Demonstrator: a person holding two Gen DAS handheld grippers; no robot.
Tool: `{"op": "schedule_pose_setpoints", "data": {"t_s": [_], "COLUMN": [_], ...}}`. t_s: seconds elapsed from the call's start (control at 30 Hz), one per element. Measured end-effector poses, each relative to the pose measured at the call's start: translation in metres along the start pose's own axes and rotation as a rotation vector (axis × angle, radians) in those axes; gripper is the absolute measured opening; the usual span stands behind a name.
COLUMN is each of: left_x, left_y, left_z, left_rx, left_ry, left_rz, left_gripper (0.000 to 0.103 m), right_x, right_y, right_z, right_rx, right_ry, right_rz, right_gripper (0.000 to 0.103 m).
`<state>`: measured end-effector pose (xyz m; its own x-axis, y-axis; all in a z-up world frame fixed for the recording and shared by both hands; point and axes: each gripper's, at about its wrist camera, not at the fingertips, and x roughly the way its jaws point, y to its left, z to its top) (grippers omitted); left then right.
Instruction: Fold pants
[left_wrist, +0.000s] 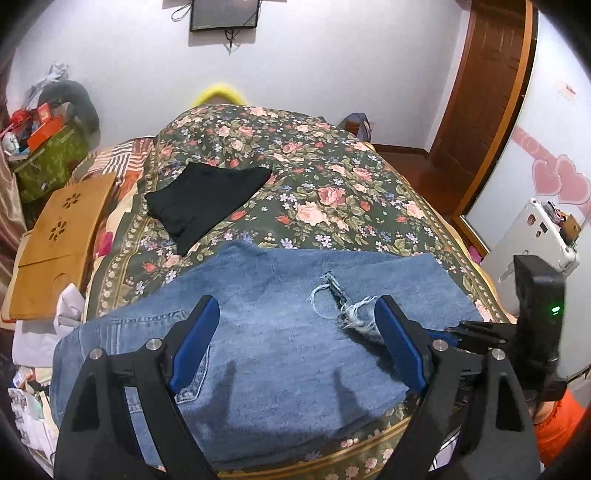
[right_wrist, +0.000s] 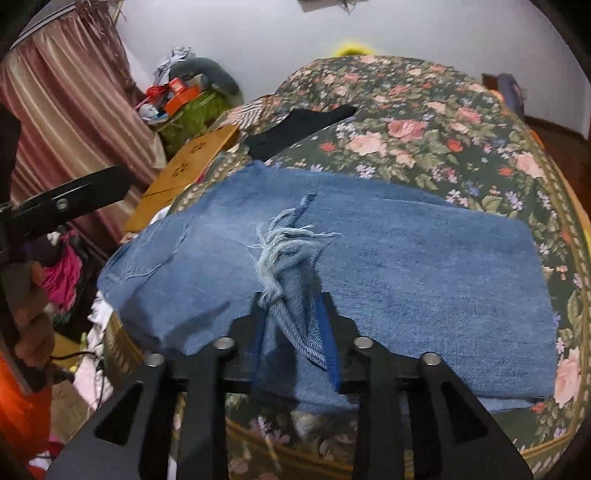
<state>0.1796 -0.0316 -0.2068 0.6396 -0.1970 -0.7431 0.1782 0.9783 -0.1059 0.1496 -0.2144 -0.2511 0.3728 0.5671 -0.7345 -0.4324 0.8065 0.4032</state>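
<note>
Right gripper (right_wrist: 291, 332): narrow, frayed hem (right_wrist: 286, 254) of the jeans (right_wrist: 424, 280) between the fingers, pads seemingly slack rather than pinching. Left gripper (left_wrist: 297, 332): wide, empty, poised above the denim. Jeans folded over on the floral bedspread (right_wrist: 424, 122). Best to lay the hem flat, withdraw without dragging it, then smooth. Left view alone: rear pocket (left_wrist: 192, 384), door (left_wrist: 487, 92). Right view alone: hem between fingers, curtain (right_wrist: 62, 110).
</note>
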Motion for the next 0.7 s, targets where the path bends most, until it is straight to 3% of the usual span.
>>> {"op": "schedule_pose_setpoints", "data": {"t_s": [0.1, 0.2, 0.37, 0.47, 0.6, 0.7], "left_x": [0.008, 0.023, 0.065, 0.095, 0.127, 0.123], "left_y": [-0.008, -0.024, -0.058, -0.075, -0.086, -0.087], "left_z": [0.007, 0.016, 0.02, 0.009, -0.016, -0.028], "left_rx": [0.01, 0.031, 0.079, 0.102, 0.135, 0.164], "left_ry": [0.001, 0.017, 0.106, 0.183, 0.283, 0.26], "left_rz": [-0.021, -0.053, -0.121, -0.134, -0.093, -0.082], "left_gripper": [0.083, 0.069, 0.031, 0.031, 0.031, 0.031], "right_x": [-0.022, -0.045, -0.054, -0.038, -0.013, -0.011], "right_y": [-0.007, -0.019, -0.054, -0.08, -0.102, -0.106], "right_z": [0.006, 0.013, 0.022, 0.016, -0.004, -0.023], "right_rx": [0.018, 0.026, 0.052, 0.107, 0.16, 0.161], "right_ry": [-0.05, -0.126, -0.16, -0.114, -0.011, -0.02], "right_rz": [0.025, -0.001, -0.124, -0.167, -0.188, -0.18], "right_gripper": [0.043, 0.046, 0.046, 0.046, 0.046, 0.046]}}
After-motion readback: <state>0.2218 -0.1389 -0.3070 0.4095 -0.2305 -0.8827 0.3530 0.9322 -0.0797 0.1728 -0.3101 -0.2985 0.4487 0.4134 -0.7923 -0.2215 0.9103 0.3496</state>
